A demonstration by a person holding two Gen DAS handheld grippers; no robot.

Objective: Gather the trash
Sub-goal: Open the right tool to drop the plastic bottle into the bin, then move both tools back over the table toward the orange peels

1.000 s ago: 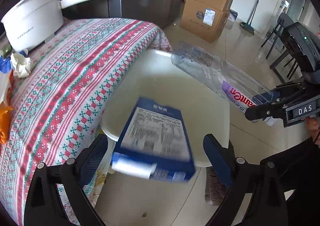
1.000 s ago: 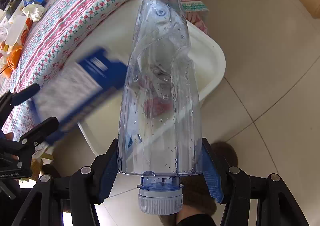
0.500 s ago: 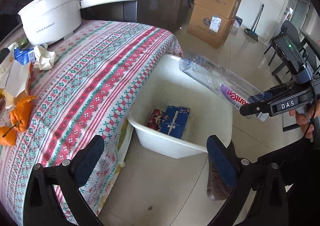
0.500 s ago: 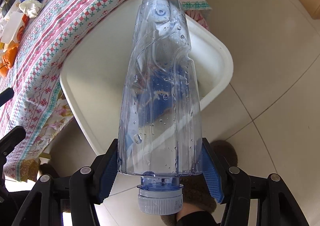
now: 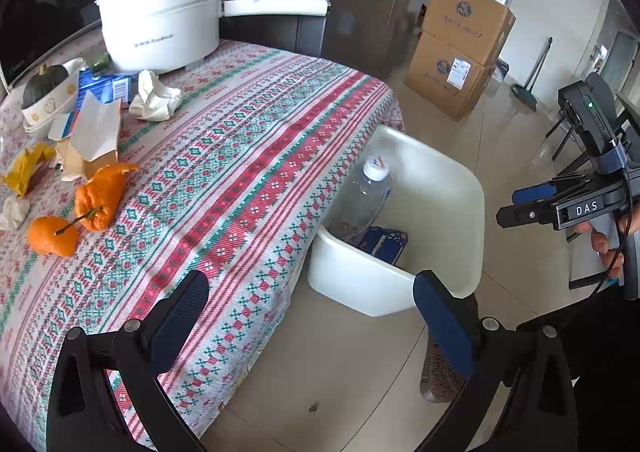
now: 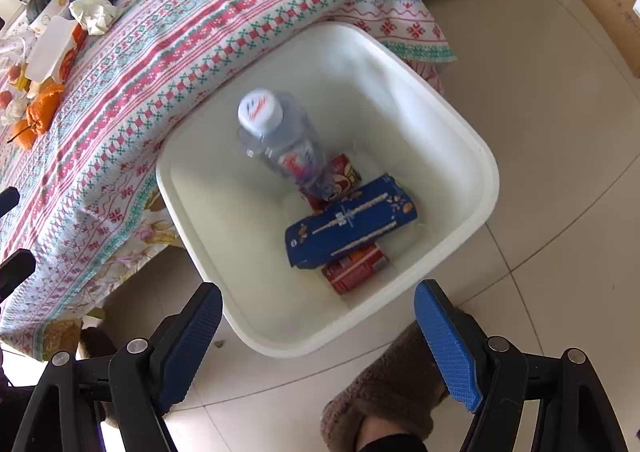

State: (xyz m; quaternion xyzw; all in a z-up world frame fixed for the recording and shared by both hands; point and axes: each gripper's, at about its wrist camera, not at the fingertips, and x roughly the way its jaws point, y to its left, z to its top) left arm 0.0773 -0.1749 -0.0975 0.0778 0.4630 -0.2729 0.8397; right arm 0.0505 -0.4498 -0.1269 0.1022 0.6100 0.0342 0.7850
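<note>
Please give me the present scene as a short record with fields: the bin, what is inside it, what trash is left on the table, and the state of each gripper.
bin: white bin on the floor beside the table
inside bin: plastic bottle, cap up, blurred; blue box; red packaging under the box
trash left on table: orange peels, crumpled tissue, torn paper
left gripper: open, empty, over the table edge
right gripper: open, empty, above the bin

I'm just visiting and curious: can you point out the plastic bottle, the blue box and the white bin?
plastic bottle (image 6: 288,156): right wrist view, clear body.
blue box (image 6: 352,224): right wrist view, top face.
white bin (image 6: 476,156): right wrist view, right rim.
</note>
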